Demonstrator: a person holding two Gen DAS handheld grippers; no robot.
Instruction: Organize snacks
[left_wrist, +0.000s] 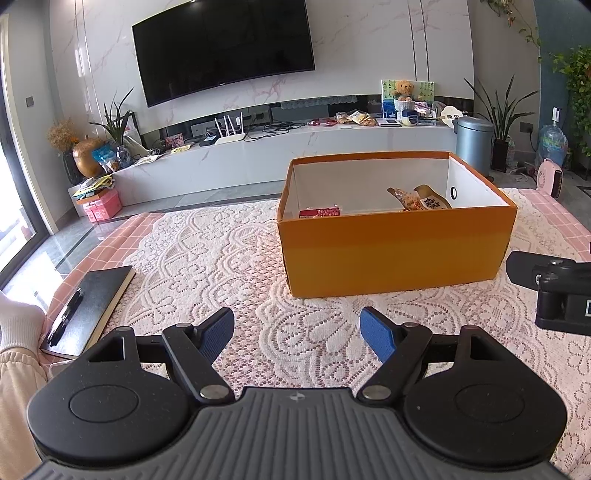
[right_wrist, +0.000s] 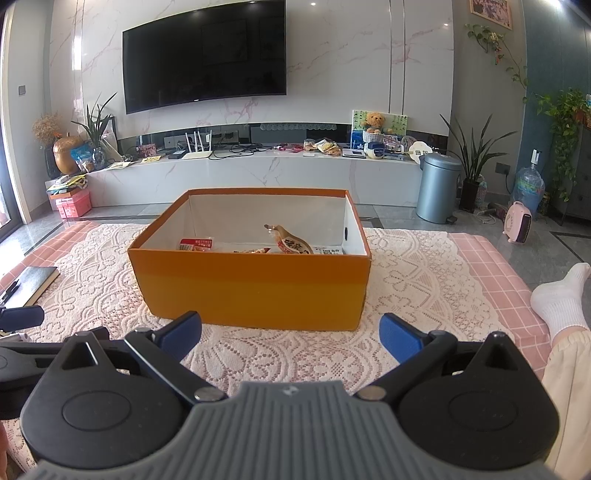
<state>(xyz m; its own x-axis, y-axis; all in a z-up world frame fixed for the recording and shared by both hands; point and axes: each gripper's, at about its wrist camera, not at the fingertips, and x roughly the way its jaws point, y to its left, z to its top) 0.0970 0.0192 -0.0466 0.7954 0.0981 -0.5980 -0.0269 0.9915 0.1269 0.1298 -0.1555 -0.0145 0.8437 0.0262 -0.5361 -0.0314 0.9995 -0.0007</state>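
Observation:
An open orange cardboard box (left_wrist: 391, 254) (right_wrist: 255, 284) stands on the lace-covered table. Inside lie a red snack packet (left_wrist: 320, 212) (right_wrist: 196, 243), a brown snack packet (left_wrist: 432, 199) (right_wrist: 293, 242) and other wrappers, partly hidden by the box wall. My left gripper (left_wrist: 297, 332) is open and empty, low over the lace in front of the box. My right gripper (right_wrist: 290, 334) is open and empty, also just in front of the box. The right gripper's body shows at the right edge of the left wrist view (left_wrist: 554, 291).
A black notebook (left_wrist: 92, 306) (right_wrist: 31, 280) with a pen (left_wrist: 66, 315) lies at the table's left edge. The person's legs in white socks (right_wrist: 561, 295) (left_wrist: 18, 321) flank the table. A TV console, bin (right_wrist: 437, 186) and plants stand beyond.

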